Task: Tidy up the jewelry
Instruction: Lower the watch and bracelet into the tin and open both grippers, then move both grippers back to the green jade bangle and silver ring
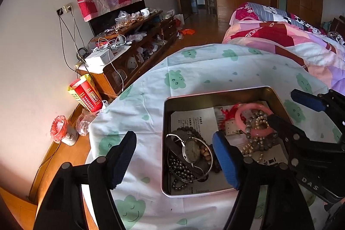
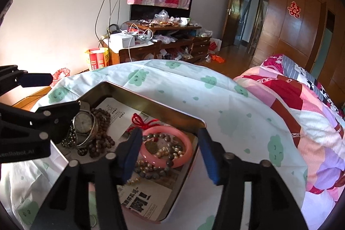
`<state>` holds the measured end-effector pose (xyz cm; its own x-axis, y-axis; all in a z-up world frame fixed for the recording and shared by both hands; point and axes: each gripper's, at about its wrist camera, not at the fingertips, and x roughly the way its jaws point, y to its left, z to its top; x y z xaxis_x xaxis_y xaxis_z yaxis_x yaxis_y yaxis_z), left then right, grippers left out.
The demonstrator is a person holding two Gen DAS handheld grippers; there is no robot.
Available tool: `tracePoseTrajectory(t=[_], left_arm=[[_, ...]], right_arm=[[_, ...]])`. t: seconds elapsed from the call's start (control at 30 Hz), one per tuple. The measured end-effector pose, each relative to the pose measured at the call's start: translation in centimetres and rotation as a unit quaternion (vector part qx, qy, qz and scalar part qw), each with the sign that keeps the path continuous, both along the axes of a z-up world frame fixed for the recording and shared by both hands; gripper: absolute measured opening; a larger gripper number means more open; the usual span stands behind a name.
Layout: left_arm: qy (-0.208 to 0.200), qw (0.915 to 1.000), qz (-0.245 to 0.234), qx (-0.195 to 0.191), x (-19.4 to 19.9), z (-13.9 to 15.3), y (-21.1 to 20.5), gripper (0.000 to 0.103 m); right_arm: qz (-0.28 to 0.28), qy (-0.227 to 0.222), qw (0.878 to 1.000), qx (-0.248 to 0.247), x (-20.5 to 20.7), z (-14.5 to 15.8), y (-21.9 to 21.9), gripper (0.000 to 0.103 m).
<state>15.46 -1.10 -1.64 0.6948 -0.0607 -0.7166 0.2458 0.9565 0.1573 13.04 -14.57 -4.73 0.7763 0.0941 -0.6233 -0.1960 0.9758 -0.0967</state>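
Metal tin, rectangular, shallow, open-topped, set on a white cloth printed with green clouds; printed paper lining the floor of the tin. Pink bangle lying flat toward one end of the tin, over a heap of pearl and grey beads; red cord just beside the bangle. Wristwatch with a round pale dial at the opposite end, resting among brown wooden beads and dark metallic beads. Left gripper over the watch end: jaws wide apart, nothing clamped, one blue pad above the cloth outside the tin wall, the other above the tin interior near the watch. Right gripper over the bangle end: jaws parted, nothing clamped, one pad just beside the bangle on the bead side, the other near the tin wall; contact of either pad with the jewelry not determinable. Both grippers tilted downward toward the tin, crossing into each other's view. Beyond the cloth: patchwork quilt in pink, red and lilac on one side, cluttered wooden cabinet against a pale wall on the other
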Motion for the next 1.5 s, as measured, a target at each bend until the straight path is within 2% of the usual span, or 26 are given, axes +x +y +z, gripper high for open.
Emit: tracePoseTrajectory(t=[0.1, 0.4, 0.53, 0.7, 0.9, 1.1, 1.17, 1.33, 1.43, 1.47, 1.5], left_arm=[[0.001, 1.0000, 0.003, 0.001, -0.2, 0.0, 0.2, 0.073], [0.007, 0.9998, 0.014, -0.010, -1.5, -0.2, 0.8, 0.073], [-0.010, 0.9997, 0.021, -0.011, -4.2, -0.1, 1.4, 0.073], [-0.015, 0.9995, 0.011, -0.027, -8.4, -0.8, 1.6, 0.073], [0.014, 0.9994, -0.005, -0.031, -10.8, -3.5, 0.3, 0.073], [0.045, 0.9987, -0.007, -0.022, -10.8, -6.2, -0.8, 0.073], [0.050, 0.9985, -0.006, -0.024, -11.0, -6.5, -0.6, 0.073], [0.054, 0.9980, -0.002, -0.034, -11.0, -6.7, -0.3, 0.073], [0.057, 0.9975, -0.009, -0.040, -11.2, -6.7, -0.5, 0.073], [0.057, 0.9975, -0.012, -0.041, -11.2, -6.7, -0.6, 0.073], [0.057, 0.9974, -0.015, -0.041, -11.3, -6.7, -0.8, 0.073]], right_arm=[[0.002, -0.003, 1.000, -0.003, -0.6, 0.2, 0.2, 0.064], [0.003, -0.004, 1.000, 0.000, -1.6, 0.5, 0.3, 0.068], [-0.001, -0.005, 1.000, -0.001, -3.0, 0.7, -0.1, 0.071], [-0.006, -0.006, 1.000, -0.011, -6.5, 0.2, -1.2, 0.082], [-0.008, 0.024, 1.000, -0.009, -10.0, -2.3, -2.5, 0.082], [-0.004, 0.053, 0.999, 0.002, -11.3, -4.7, -2.9, 0.084], [-0.006, 0.053, 0.999, 0.007, -11.1, -4.8, -2.8, 0.087], [-0.001, 0.055, 0.998, 0.015, -11.0, -4.8, -2.2, 0.087], [0.001, 0.069, 0.998, 0.000, -10.6, -5.5, -1.7, 0.087], [0.001, 0.076, 0.997, -0.001, -10.4, -5.7, -1.7, 0.086], [-0.001, 0.081, 0.997, -0.001, -10.3, -5.8, -1.8, 0.081]])
